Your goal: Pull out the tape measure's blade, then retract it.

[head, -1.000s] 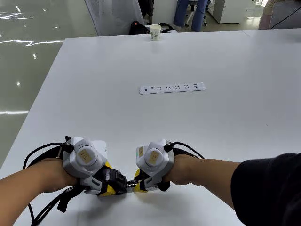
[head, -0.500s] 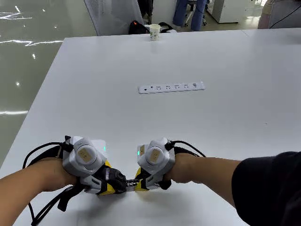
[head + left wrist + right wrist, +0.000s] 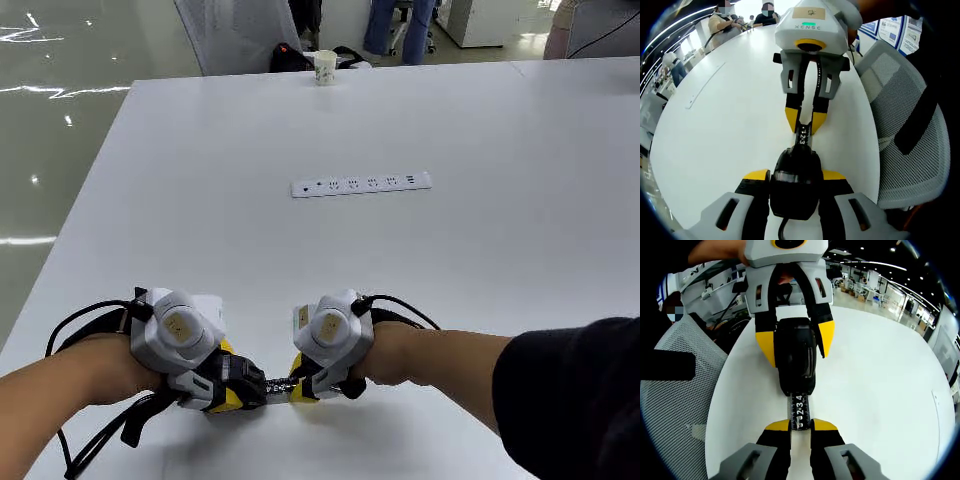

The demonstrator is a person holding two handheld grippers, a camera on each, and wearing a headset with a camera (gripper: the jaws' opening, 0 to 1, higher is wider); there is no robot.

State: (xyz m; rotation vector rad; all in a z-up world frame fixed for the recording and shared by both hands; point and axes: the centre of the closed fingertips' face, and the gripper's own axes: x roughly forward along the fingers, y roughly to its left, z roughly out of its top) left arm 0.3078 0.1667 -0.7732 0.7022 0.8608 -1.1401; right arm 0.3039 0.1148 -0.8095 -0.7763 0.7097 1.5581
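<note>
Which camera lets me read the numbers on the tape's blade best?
The right gripper view: the blade runs big and straight out of the black case, numbers sharp. The left gripper view shows it shorter, numbers smaller; the head view, just a tiny sliver.

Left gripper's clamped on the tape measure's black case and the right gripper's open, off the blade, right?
Not quite: the right gripper is shut on the blade, as the right gripper view shows. The left gripper does clamp the case.
</note>
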